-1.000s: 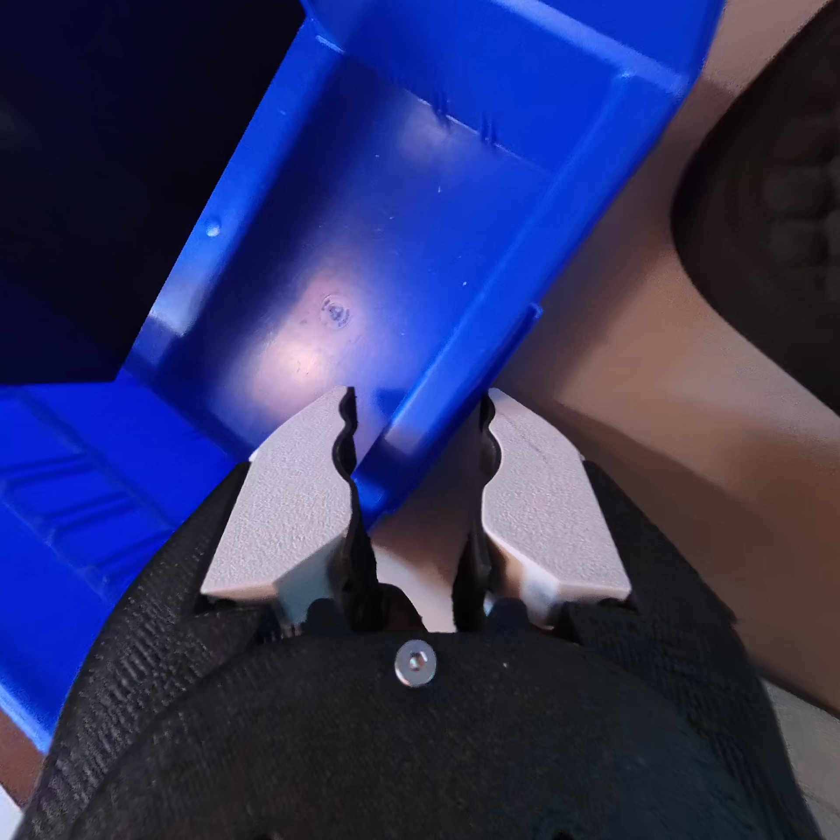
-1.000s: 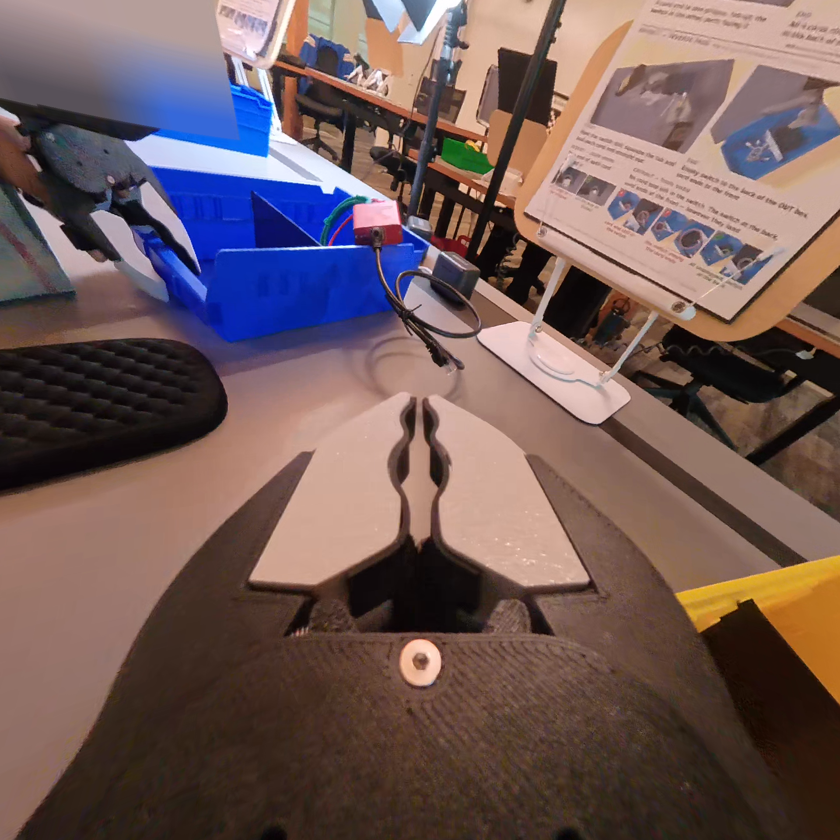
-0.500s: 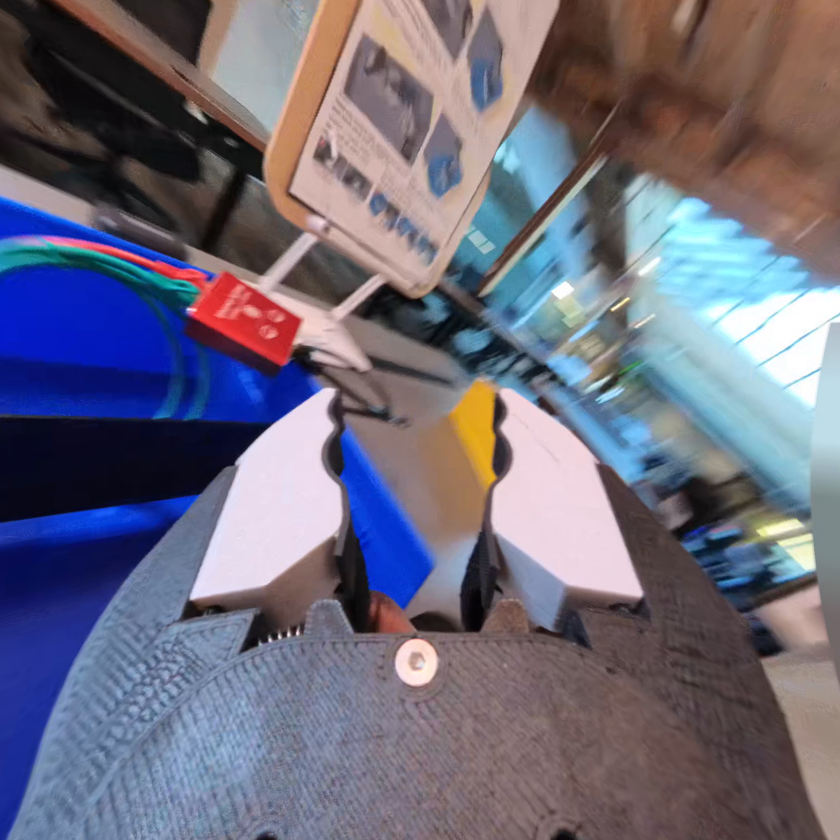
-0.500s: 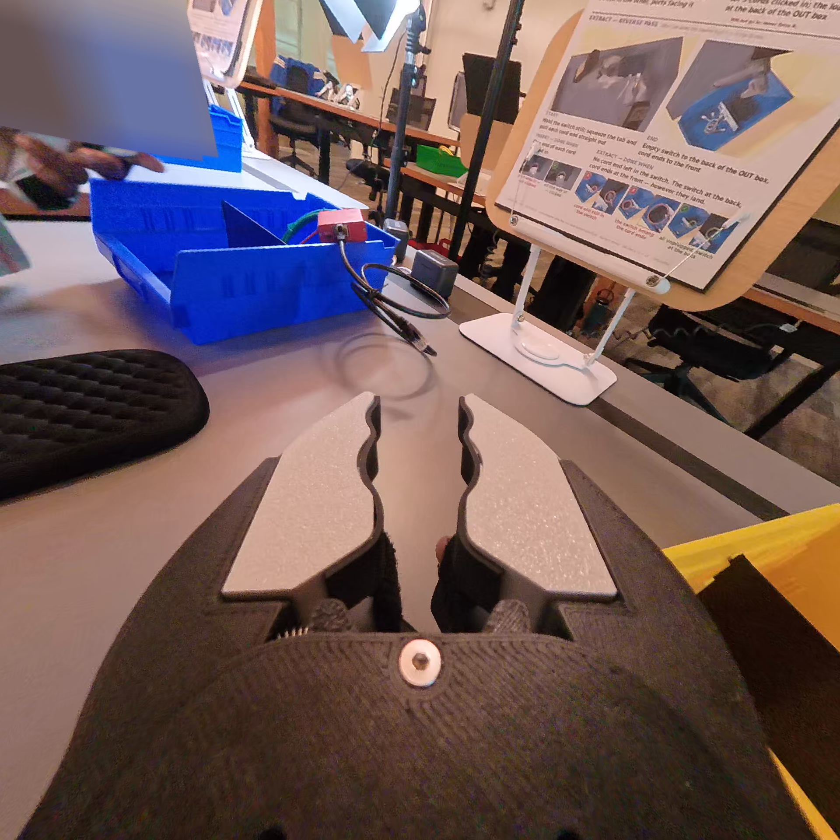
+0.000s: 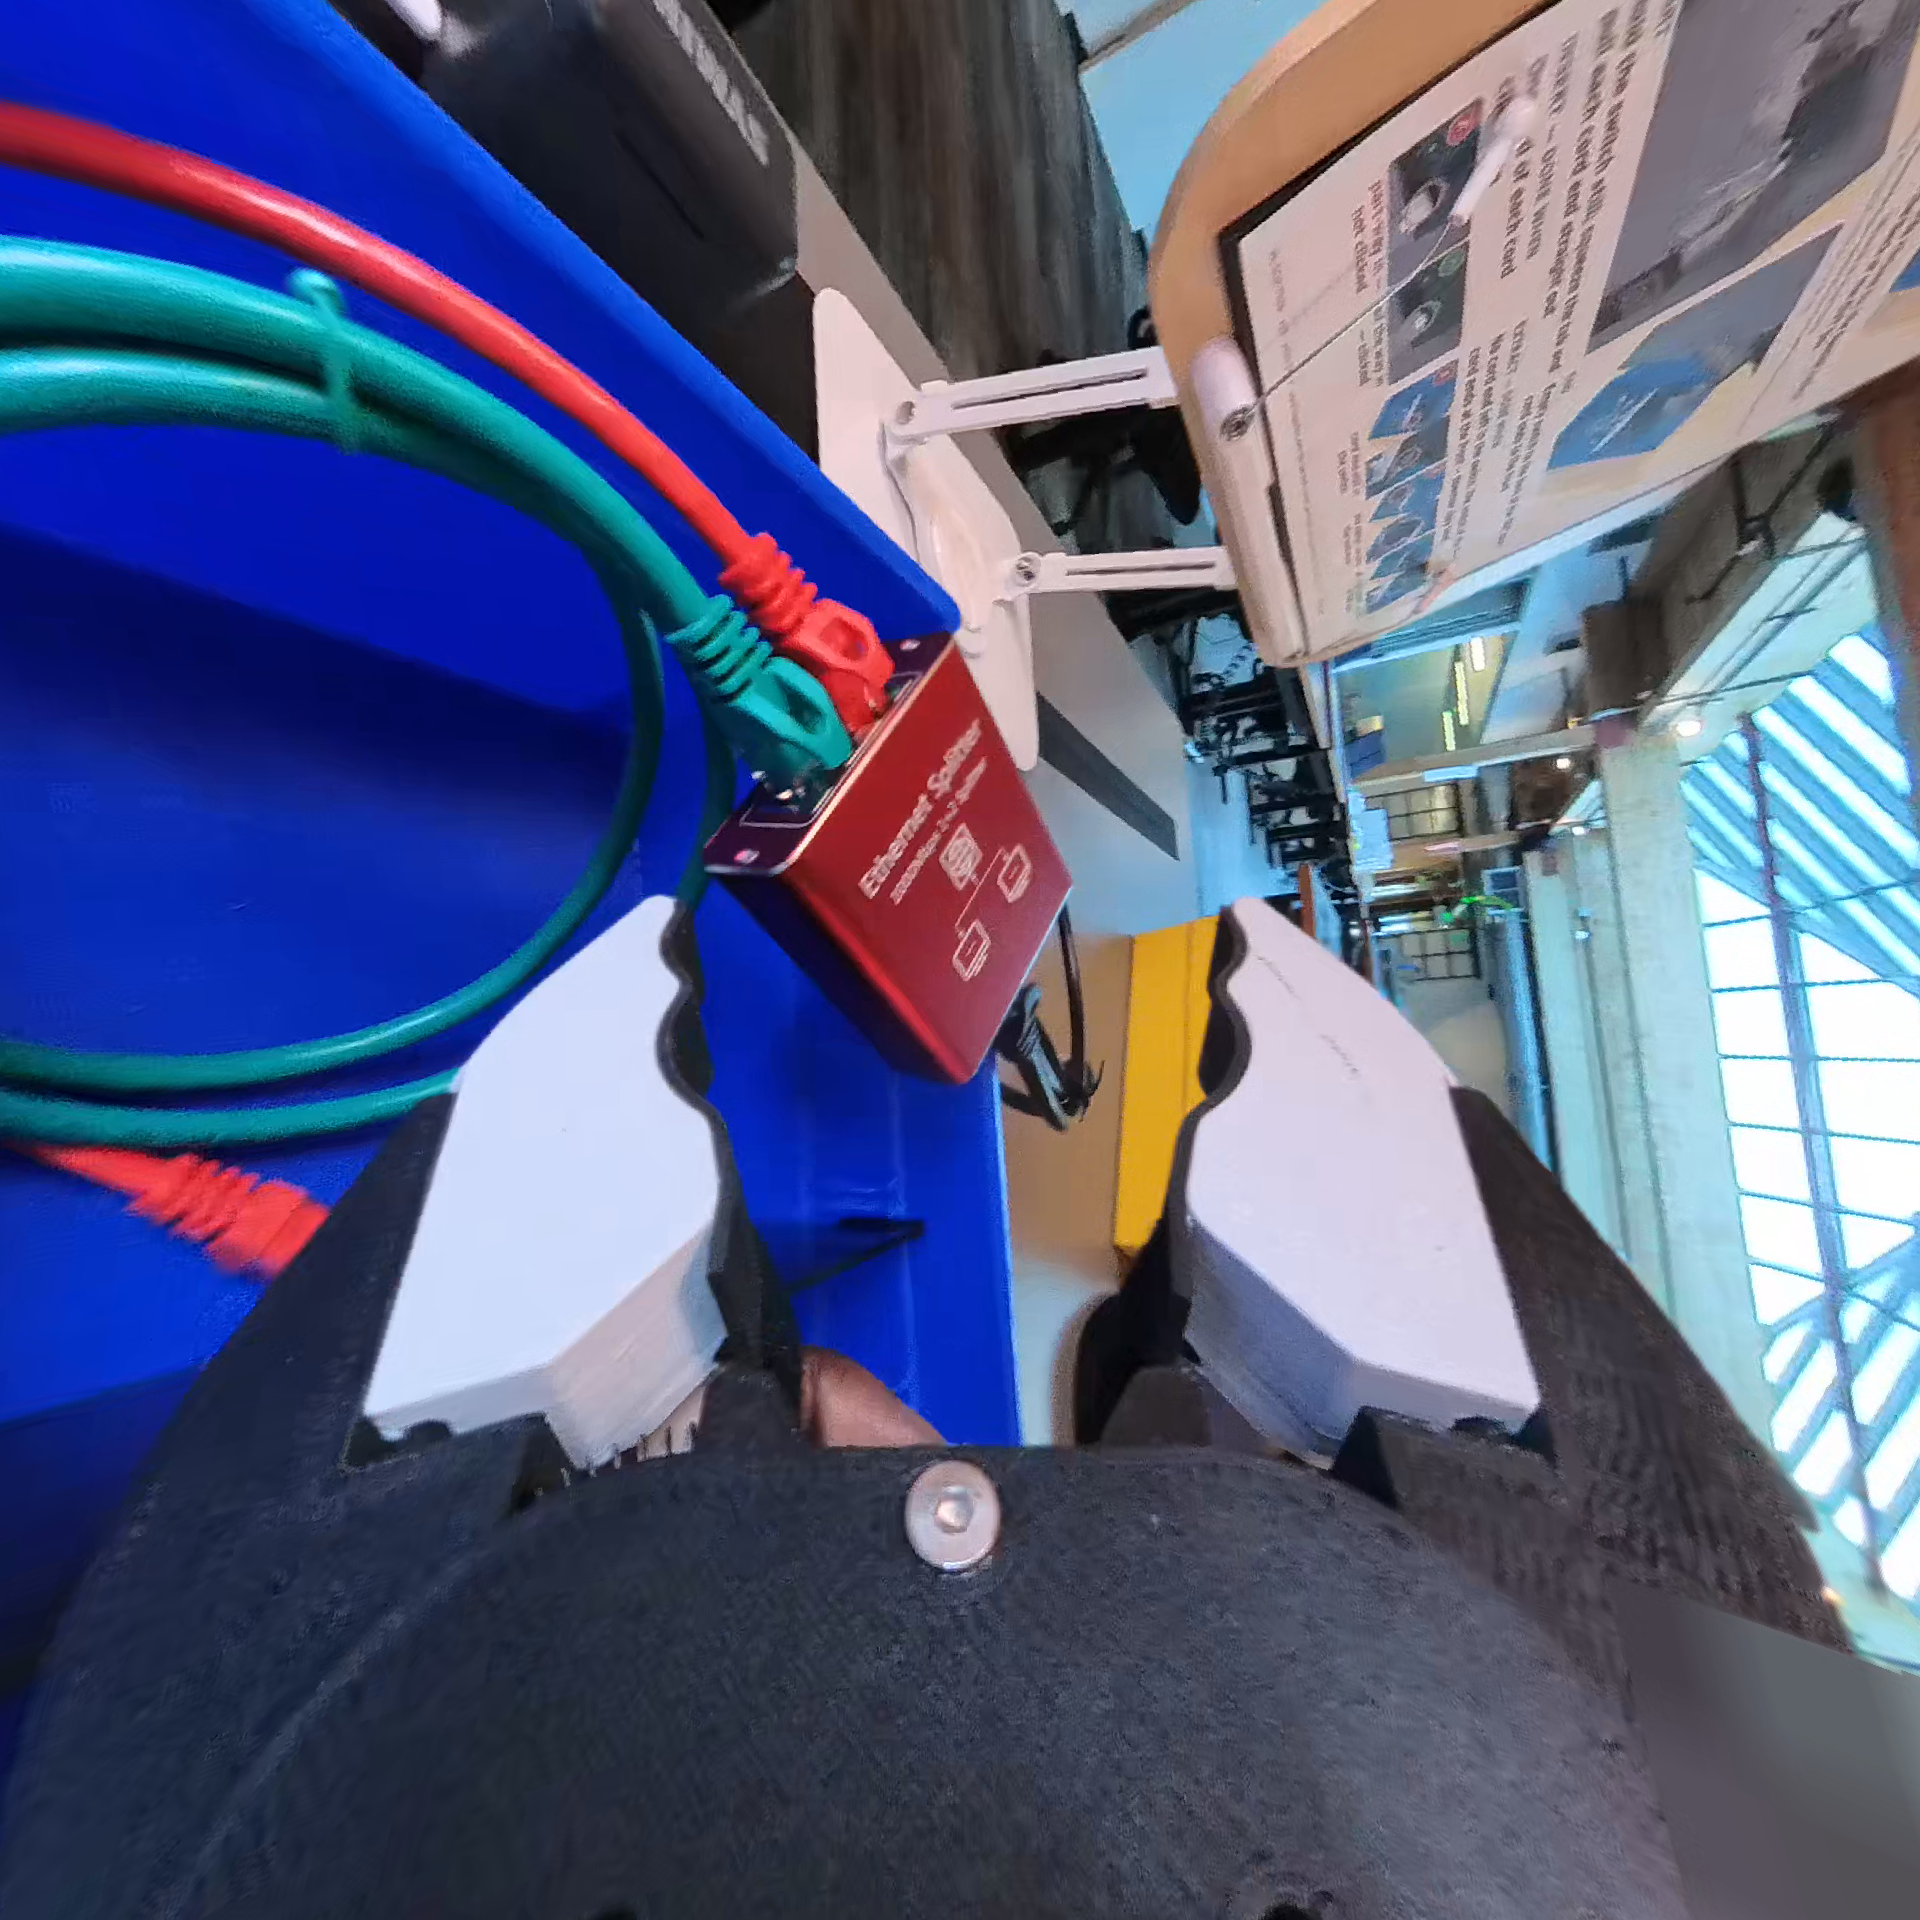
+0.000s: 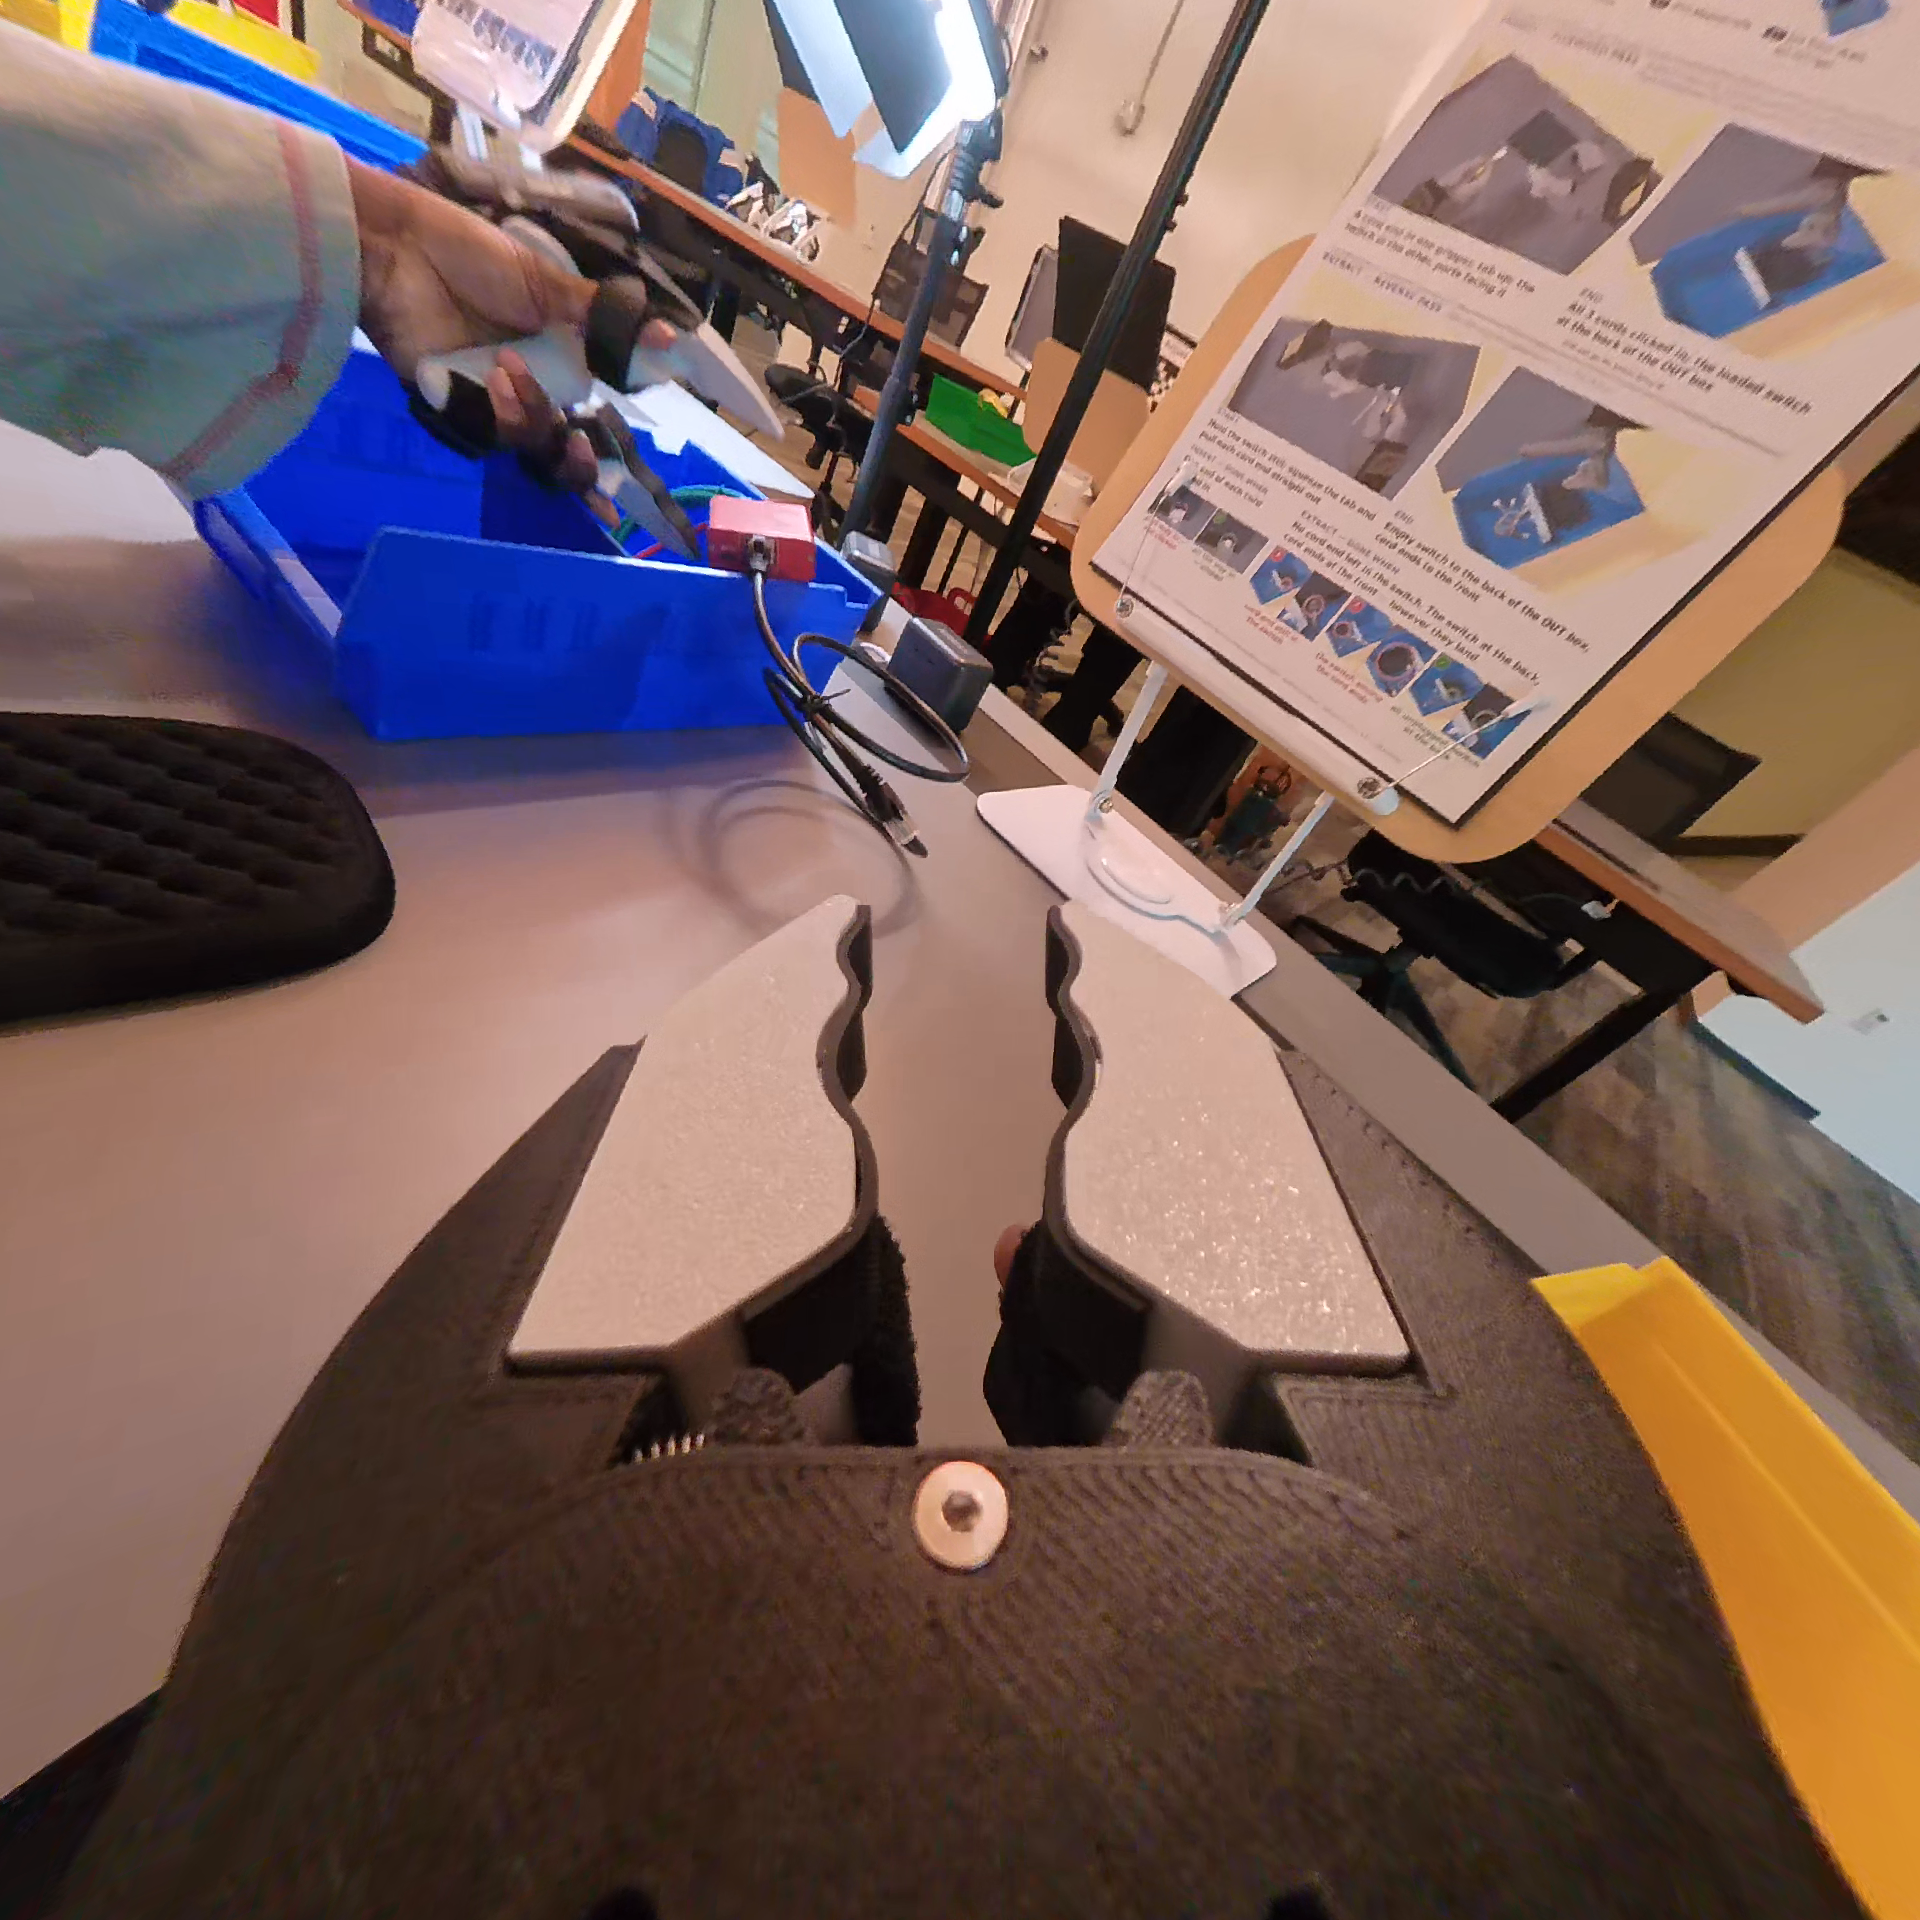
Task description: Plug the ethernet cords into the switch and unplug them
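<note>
Left wrist view: my left gripper [image 5: 951, 1023] has its jaws spread wide, holding nothing, tipped sideways over the blue plastic bin [image 5: 260, 727]. Just ahead sits the small red metal switch box [image 5: 914, 883] on the bin's edge, with a red ethernet cord [image 5: 416, 281] and a green ethernet cord [image 5: 499, 447] plugged into it.

Right wrist view: my right gripper [image 6: 956, 1023] hovers low over the grey desk [image 6: 312, 1091], jaws parted and empty. The switch box is well ahead, a thin black cable [image 6: 831, 717] dangling from it.
</note>
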### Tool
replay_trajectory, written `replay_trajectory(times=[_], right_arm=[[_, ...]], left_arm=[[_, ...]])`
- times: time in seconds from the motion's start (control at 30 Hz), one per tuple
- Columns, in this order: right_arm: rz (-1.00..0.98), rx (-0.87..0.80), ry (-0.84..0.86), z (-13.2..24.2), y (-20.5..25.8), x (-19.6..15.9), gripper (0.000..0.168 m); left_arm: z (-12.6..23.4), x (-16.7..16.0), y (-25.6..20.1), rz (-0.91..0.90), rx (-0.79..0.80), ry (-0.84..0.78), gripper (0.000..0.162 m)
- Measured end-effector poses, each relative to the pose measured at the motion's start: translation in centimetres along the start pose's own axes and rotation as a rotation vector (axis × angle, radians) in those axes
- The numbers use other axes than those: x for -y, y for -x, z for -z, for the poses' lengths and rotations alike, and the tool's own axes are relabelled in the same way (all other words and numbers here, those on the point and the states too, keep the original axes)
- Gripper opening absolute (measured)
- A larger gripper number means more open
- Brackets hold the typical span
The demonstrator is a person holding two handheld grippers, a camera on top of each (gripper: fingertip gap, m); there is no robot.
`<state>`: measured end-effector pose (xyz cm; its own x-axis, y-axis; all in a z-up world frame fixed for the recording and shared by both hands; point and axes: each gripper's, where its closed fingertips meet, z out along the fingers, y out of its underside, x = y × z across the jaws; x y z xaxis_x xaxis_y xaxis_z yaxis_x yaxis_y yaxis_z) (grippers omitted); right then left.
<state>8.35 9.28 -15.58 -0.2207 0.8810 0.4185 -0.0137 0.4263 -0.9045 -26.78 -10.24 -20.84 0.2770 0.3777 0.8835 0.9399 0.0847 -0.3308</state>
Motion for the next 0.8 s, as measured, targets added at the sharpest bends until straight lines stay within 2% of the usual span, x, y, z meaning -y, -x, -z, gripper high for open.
replay_trajectory(times=[0.13,0.33,0.47,0.63,0.7,0.8], right_arm=[[0.019,-0.001,-0.044,0.1,-0.2,1.0,0.032],[0.047,0.010,-0.070,-0.2,-0.1,1.8,0.032],[0.066,0.035,-0.088,-0.8,0.7,2.6,0.032],[0.069,0.134,-0.086,-2.1,2.6,3.2,0.032],[0.005,0.219,-0.107,-2.8,3.7,3.8,0.033],[-0.136,0.374,-0.117,-3.8,5.1,5.1,0.045]], left_arm=[[-1.4,-0.1,0.0,-0.004,0.006,-0.002,0.084],[-1.8,-0.1,0.7,-0.040,0.046,-0.036,0.041],[-1.6,0.7,-0.5,-0.094,-0.038,-0.160,0.031],[0.2,0.6,-3.7,-0.263,-0.188,-0.275,0.025],[1.3,0.1,-5.8,-0.325,-0.280,-0.296,0.024],[3.1,-2.0,-9.8,-0.421,-0.427,-0.260,0.025]])
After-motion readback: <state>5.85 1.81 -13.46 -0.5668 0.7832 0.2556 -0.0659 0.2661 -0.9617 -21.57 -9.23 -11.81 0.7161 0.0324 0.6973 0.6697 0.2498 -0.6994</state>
